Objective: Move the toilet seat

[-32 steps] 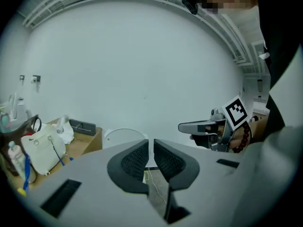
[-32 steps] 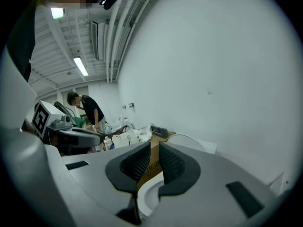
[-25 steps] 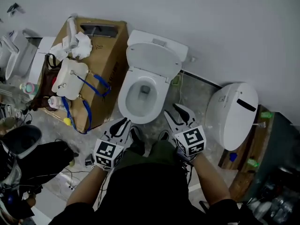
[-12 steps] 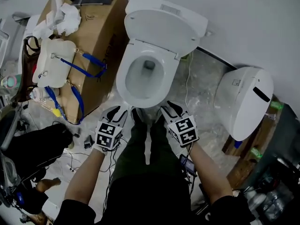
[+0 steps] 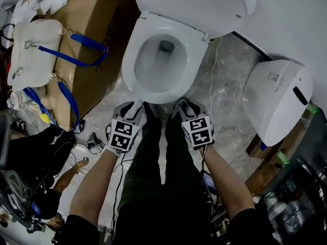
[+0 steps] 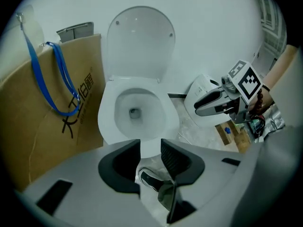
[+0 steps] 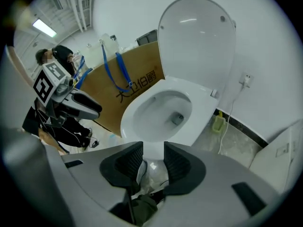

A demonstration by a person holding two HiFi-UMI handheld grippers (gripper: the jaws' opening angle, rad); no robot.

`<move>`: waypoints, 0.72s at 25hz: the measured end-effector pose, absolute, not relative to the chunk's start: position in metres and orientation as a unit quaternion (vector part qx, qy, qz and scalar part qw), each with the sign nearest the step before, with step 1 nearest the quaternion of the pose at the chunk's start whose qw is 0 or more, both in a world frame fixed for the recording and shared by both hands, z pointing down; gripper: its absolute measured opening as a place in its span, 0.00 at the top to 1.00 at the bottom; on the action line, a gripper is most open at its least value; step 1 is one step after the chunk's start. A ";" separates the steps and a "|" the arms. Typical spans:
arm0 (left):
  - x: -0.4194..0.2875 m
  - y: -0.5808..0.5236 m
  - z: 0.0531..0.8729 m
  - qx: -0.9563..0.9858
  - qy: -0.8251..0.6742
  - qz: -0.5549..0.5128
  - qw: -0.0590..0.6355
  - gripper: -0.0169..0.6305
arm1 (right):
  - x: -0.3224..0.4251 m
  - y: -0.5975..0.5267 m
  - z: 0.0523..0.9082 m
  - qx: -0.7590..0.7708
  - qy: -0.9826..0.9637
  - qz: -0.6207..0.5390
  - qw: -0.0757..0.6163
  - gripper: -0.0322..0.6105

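White seat (image 5: 196, 47) lies flat on the bowl (image 5: 153, 68), and the lid (image 5: 194, 1) stands upright behind it, at the wall. You stand just in front of the bowl, with both grippers held low near its front rim, one on each side of your legs.

Your left gripper (image 5: 134, 107) points at the front left of the rim. Its jaws stand well apart. In the left gripper view the gap shows only the front edge of the seat, the floor (image 5: 225, 101) and your shoe (image 6: 150, 181). Nothing is between the pads and they press on nothing.

Your right gripper (image 5: 186, 106) points at the front right of the rim. Its jaws are apart too, with a clear gap. In the right gripper view the gap shows the front of the bowl and some floor below it. This claw is also empty. Both tips are very near to the rim, but no pad closes on the seat.

At your left a brown box (image 5: 97, 40) stands just beside the bowl, and a white bag (image 5: 33, 42) with blue straps lies on top of it. At your right a second white fixture (image 5: 278, 98) rests on the floor, apart from the bowl. A thin cable (image 5: 210, 75) runs over the floor between these two.
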State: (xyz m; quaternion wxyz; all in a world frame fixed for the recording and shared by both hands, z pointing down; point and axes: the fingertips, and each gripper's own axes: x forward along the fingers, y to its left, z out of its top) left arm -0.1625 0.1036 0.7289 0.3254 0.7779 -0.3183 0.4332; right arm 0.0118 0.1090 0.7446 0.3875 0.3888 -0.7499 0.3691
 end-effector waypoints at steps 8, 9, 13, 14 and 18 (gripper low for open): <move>-0.179 0.122 0.816 0.767 -0.286 0.472 0.327 0.75 | 0.011 0.128 0.827 0.367 -0.736 0.379 0.424 0.71; -0.181 0.125 0.824 0.765 -0.284 0.475 0.329 0.75 | 0.010 0.130 0.835 0.364 -0.736 0.383 0.423 0.71; -0.179 0.140 0.854 0.758 -0.272 0.489 0.336 0.74 | 0.006 0.138 0.864 0.355 -0.732 0.391 0.430 0.71; -0.178 0.145 0.861 0.755 -0.267 0.493 0.341 0.74 | 0.007 0.140 0.871 0.353 -0.730 0.392 0.435 0.71; -0.180 0.156 0.886 0.748 -0.254 0.502 0.353 0.73 | 0.008 0.140 0.897 0.347 -0.724 0.392 0.449 0.71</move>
